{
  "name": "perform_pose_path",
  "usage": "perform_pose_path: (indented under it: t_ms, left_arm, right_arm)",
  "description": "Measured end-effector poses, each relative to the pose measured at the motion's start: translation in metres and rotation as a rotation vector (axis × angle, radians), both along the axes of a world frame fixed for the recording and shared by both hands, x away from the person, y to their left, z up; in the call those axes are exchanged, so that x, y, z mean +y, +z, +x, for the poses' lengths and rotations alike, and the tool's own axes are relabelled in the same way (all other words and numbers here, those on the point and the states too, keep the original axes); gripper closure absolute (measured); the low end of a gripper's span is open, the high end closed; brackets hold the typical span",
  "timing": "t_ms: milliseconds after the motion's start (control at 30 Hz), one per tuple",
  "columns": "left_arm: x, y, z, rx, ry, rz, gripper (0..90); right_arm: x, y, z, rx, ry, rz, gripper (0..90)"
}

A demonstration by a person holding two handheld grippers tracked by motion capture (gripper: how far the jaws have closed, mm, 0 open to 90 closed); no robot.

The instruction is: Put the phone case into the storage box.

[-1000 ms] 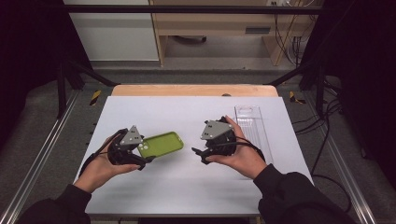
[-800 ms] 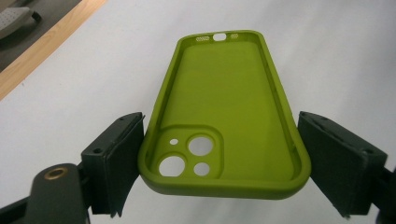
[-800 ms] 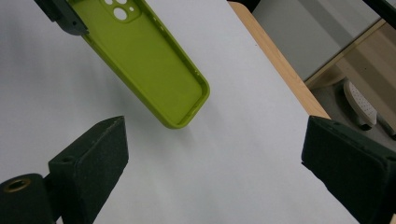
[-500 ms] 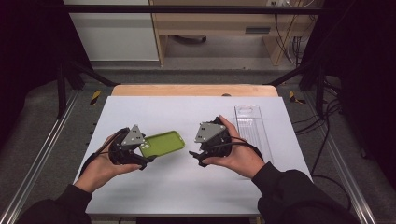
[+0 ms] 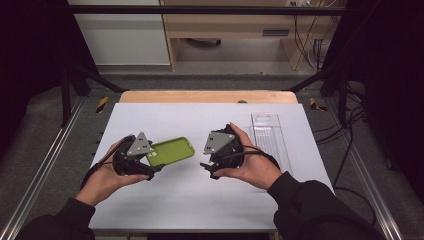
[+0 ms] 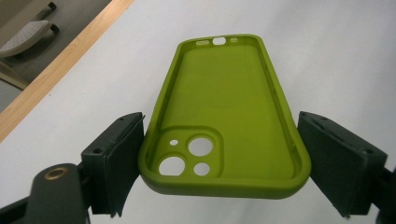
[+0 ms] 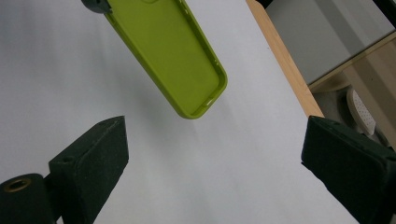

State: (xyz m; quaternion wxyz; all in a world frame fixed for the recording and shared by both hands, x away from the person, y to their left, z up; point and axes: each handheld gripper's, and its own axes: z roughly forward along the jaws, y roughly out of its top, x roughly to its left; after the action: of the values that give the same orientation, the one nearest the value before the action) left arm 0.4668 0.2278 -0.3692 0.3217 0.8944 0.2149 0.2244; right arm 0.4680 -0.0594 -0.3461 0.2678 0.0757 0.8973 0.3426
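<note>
A lime-green phone case [image 5: 172, 151] hangs just above the white table, inner side up. My left gripper [image 5: 153, 164] is shut on its camera-hole end. In the left gripper view the two black jaws press the case [image 6: 224, 121] on its long sides, and the far end points away. My right gripper [image 5: 206, 161] is held to the right of the case, open, with nothing between its jaws. It points at the free end of the case [image 7: 173, 56]. A gap of bare table lies between that gripper [image 7: 215, 158] and the case.
A clear plastic tray [image 5: 270, 142] lies on the table's right side, behind the right hand. The white tabletop [image 5: 200, 200] ends in a wooden strip [image 5: 207, 96] at the far edge. Metal rails run along both sides of the table.
The right hand and its gripper have drifted a little to the left, toward the case. The left gripper and the case have stayed nearly still.
</note>
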Motion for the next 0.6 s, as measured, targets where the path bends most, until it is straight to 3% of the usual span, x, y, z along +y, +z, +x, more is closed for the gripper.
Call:
perform_pose_path:
  t_ms: [233,600]
  left_arm:
    - [0.000,0.001,0.002,-0.010,0.007,0.019,16.3]
    - [-0.014,0.001,0.013,-0.005,-0.031,0.030,16.3]
  right_arm:
    - [0.000,-0.004,0.000,-0.006,0.006,-0.001,9.5]
    - [0.006,-0.010,0.004,0.001,0.010,-0.023,13.5]
